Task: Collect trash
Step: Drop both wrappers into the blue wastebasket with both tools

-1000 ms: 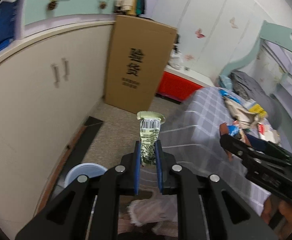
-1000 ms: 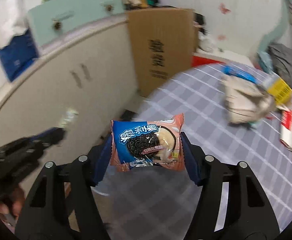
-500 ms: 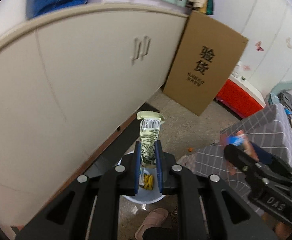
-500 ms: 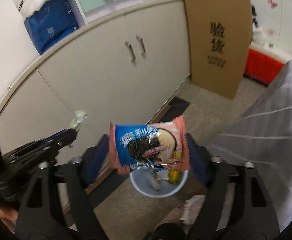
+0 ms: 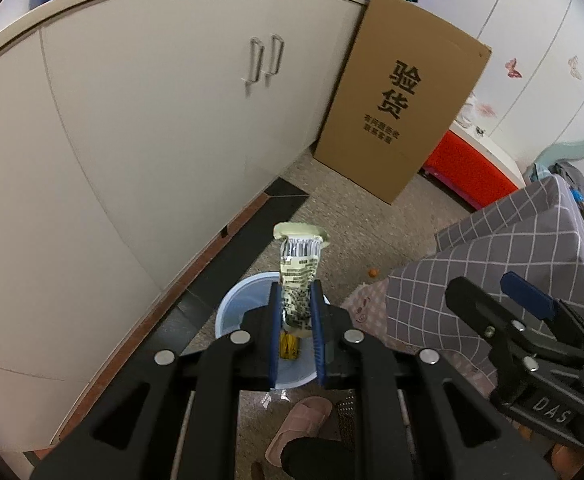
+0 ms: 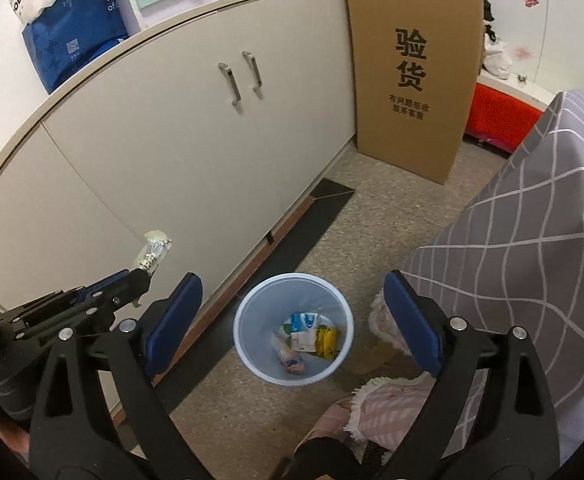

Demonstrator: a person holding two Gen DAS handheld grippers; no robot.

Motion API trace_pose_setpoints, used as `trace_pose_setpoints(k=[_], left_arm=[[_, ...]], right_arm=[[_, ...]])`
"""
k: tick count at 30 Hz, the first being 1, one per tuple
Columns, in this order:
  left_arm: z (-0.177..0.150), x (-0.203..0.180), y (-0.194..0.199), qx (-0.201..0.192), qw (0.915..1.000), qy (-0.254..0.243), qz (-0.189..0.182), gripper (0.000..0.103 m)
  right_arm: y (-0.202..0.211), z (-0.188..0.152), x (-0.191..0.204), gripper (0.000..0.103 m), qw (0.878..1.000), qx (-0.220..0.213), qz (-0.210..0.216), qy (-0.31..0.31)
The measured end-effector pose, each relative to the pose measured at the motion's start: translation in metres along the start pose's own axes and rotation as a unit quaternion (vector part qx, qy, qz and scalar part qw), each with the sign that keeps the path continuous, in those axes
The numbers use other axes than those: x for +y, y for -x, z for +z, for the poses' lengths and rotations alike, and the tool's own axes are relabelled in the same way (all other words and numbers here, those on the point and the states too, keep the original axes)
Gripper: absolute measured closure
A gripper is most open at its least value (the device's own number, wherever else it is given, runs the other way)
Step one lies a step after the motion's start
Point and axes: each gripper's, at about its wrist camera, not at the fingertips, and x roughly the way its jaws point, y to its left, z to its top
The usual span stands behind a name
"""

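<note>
A pale blue trash bin (image 6: 294,328) stands on the floor by the white cabinets, with several wrappers inside, among them a pink and blue cookie packet (image 6: 288,354). My right gripper (image 6: 294,308) is open and empty above the bin. My left gripper (image 5: 296,308) is shut on a pale green wrapper (image 5: 299,276) and holds it upright over the bin (image 5: 231,316). The left gripper and its wrapper (image 6: 153,250) also show at the left of the right wrist view. The right gripper (image 5: 504,296) shows at the right of the left wrist view.
White cabinets (image 6: 195,120) run along the left. A tall cardboard box (image 6: 412,76) leans at the far end. A grey checked bedcover (image 6: 532,240) hangs at the right. Pink slippers (image 5: 304,420) lie on the floor near the bin. A red box (image 5: 468,168) is beyond.
My right gripper has opened and the cookie packet has dropped into the bin. Both grippers have swung from the bed to above the bin. The left still grips the green wrapper.
</note>
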Motion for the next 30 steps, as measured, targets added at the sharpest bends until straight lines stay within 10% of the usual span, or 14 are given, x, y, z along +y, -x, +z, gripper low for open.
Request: trace_pose_setpoints(k=[14, 18, 30], left_arm=[[0.011, -0.018, -0.003, 0.003, 0.9998, -0.014, -0.016, 0.087], [0.017, -0.016, -0.008, 0.011, 0.9999, 0.002, -0.010, 0.034], [0.011, -0.034, 0.047, -0.036, 0.9991, 0.004, -0.021, 0.034]], right_arm=[[0.031, 0.008, -0.011, 0.010, 0.997, -0.068, -0.030, -0.019], [0.037, 0.011, -0.015, 0.010, 0.997, -0.073, -0.025, -0.028], [0.081, 0.014, -0.018, 0.010, 0.994, -0.102, -0.013, -0.028]])
